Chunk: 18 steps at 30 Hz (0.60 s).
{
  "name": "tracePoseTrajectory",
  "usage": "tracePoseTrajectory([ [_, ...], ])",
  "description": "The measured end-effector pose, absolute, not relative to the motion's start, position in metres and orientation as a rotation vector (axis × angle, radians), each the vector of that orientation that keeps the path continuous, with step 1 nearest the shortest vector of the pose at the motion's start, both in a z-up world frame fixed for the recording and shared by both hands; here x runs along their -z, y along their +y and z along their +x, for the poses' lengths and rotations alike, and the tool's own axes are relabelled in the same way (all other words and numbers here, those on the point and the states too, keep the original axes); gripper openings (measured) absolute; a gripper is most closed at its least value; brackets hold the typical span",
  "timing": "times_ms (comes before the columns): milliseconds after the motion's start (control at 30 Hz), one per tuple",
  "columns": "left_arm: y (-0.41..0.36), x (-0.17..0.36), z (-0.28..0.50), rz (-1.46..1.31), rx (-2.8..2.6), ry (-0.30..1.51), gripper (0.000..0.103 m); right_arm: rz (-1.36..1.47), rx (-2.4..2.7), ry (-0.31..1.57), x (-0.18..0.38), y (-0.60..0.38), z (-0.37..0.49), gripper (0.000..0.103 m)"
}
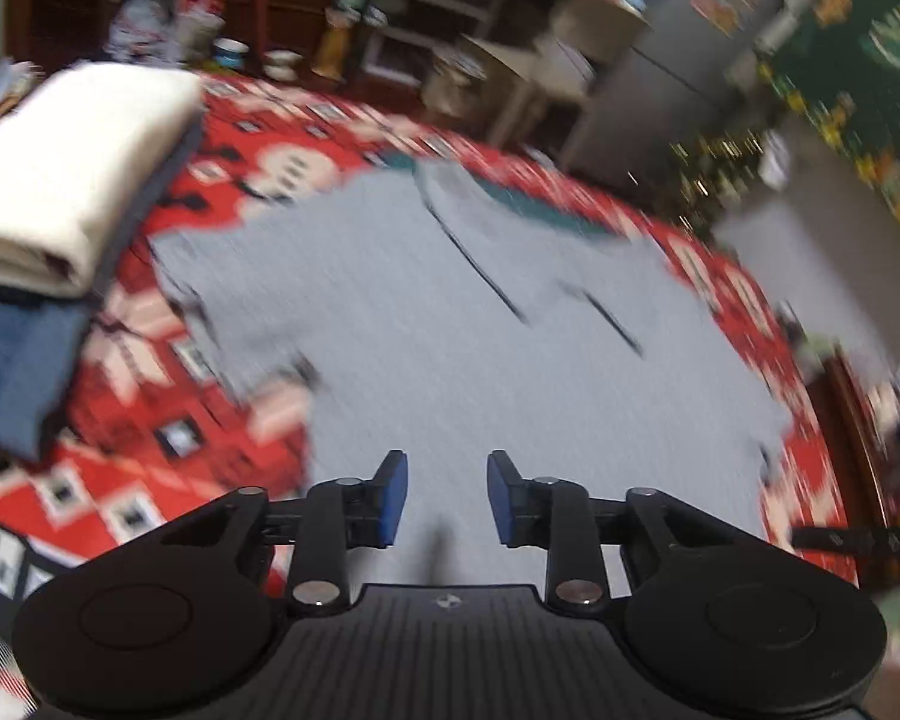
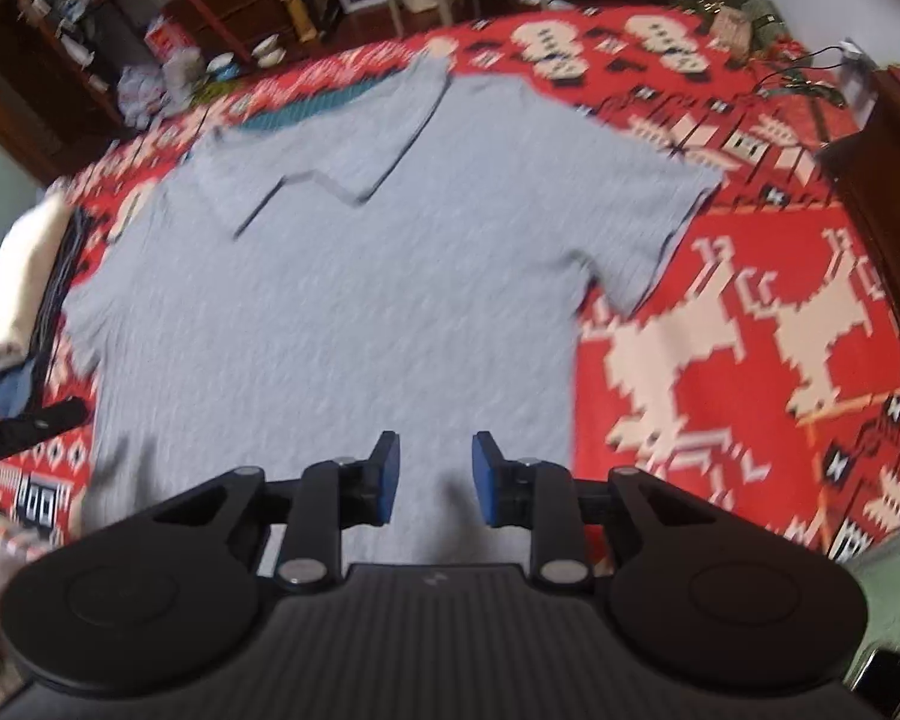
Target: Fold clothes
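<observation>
Grey shirt (image 2: 330, 300) flat on red blanket (image 2: 750, 312), unfolded; folded stack (image 1: 72, 180) far left; left tool (image 1: 447, 498), right tool (image 2: 435, 477) released, empty

Two matching black handheld grippers with blue finger pads

The left gripper (image 1: 447, 498) and right gripper (image 2: 436, 479) look alike: each has a black ribbed central body with a small pale emblem near its front edge, flanked by two broad round black discs with a faint inset circle. Angular black link arms run from the discs to the fingers, pinned by silver round-headed screws at the joints. Each finger ends in a flat rectangular blue pad (image 1: 394, 498) on a black backing block, the right one's pads (image 2: 390, 477) the same.
</observation>
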<state>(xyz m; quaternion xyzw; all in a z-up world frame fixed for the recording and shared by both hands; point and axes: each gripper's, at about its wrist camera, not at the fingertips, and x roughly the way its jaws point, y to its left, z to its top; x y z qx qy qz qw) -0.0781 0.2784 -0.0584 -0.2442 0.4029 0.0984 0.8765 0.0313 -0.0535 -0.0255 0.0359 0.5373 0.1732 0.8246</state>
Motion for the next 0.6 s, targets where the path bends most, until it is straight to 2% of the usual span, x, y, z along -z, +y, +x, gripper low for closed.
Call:
tracePoseTrajectory([
  [67,0.297,0.060,-0.071,-0.541,-0.248,0.824,0.033,0.099,-0.329,1.113,0.022,-0.062,0.045,0.031],
  [100,0.303,0.061,-0.068,-0.543,-0.264,0.814,0.034,0.108,-0.307,1.094,0.020,-0.068,0.052,0.036],
  [167,0.315,0.063,-0.062,-0.548,-0.296,0.795,0.036,0.107,-0.259,1.053,0.019,-0.076,0.066,0.048],
  [233,0.322,0.065,-0.054,-0.521,-0.322,0.768,0.040,0.091,-0.217,1.004,0.019,-0.082,0.078,0.071],
  [333,0.329,0.070,-0.048,-0.504,-0.328,0.719,0.051,0.062,-0.185,0.938,0.022,-0.090,0.090,0.090],
  [367,0.332,0.071,-0.047,-0.509,-0.325,0.703,0.055,0.057,-0.184,0.925,0.023,-0.092,0.094,0.092],
  [433,0.336,0.074,-0.043,-0.499,-0.329,0.682,0.056,0.040,-0.178,0.892,0.026,-0.094,0.101,0.102],
  [600,0.343,0.086,-0.032,-0.421,-0.382,0.708,0.055,-0.049,-0.158,0.817,0.034,-0.101,0.115,0.102],
])
